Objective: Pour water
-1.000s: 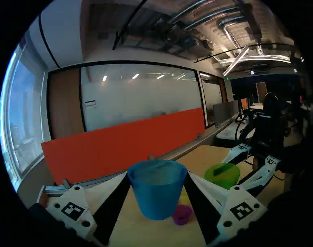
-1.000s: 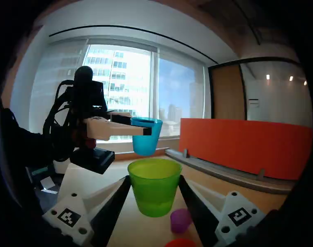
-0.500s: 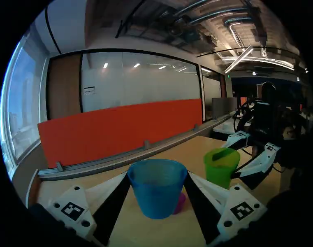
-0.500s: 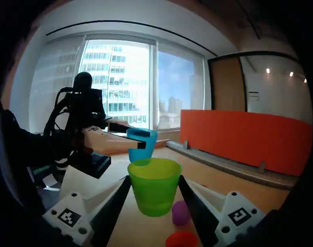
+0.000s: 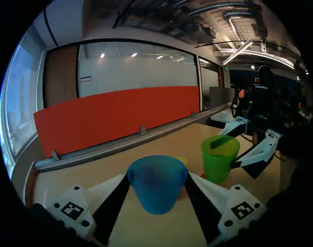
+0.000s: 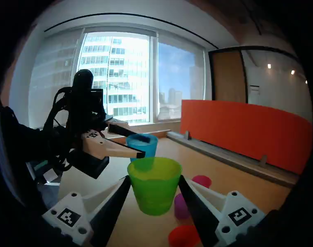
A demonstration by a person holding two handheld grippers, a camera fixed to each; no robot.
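Observation:
A blue cup (image 5: 157,183) stands upright between the fingers of my left gripper (image 5: 157,190), held above the wooden table (image 5: 127,158). Farther right in the left gripper view, the right gripper (image 5: 238,145) holds a green cup (image 5: 219,158). In the right gripper view that green cup (image 6: 154,186) sits upright with my right gripper (image 6: 154,193) shut on it. Behind it the left gripper (image 6: 129,147) carries the blue cup (image 6: 142,145), close to the green cup's far rim. I cannot see water in either cup.
Small cups lie on the table (image 6: 238,185) under the grippers: a purple one (image 6: 181,206), a pink one (image 6: 202,180) and a red one (image 6: 184,236). An orange partition (image 5: 115,117) runs along the table's far edge. Large windows (image 6: 119,78) stand behind.
Both views have tilted down, showing more of the table. The blue cup has dropped lower and come close to the green cup's rim. A pink cup has come into sight.

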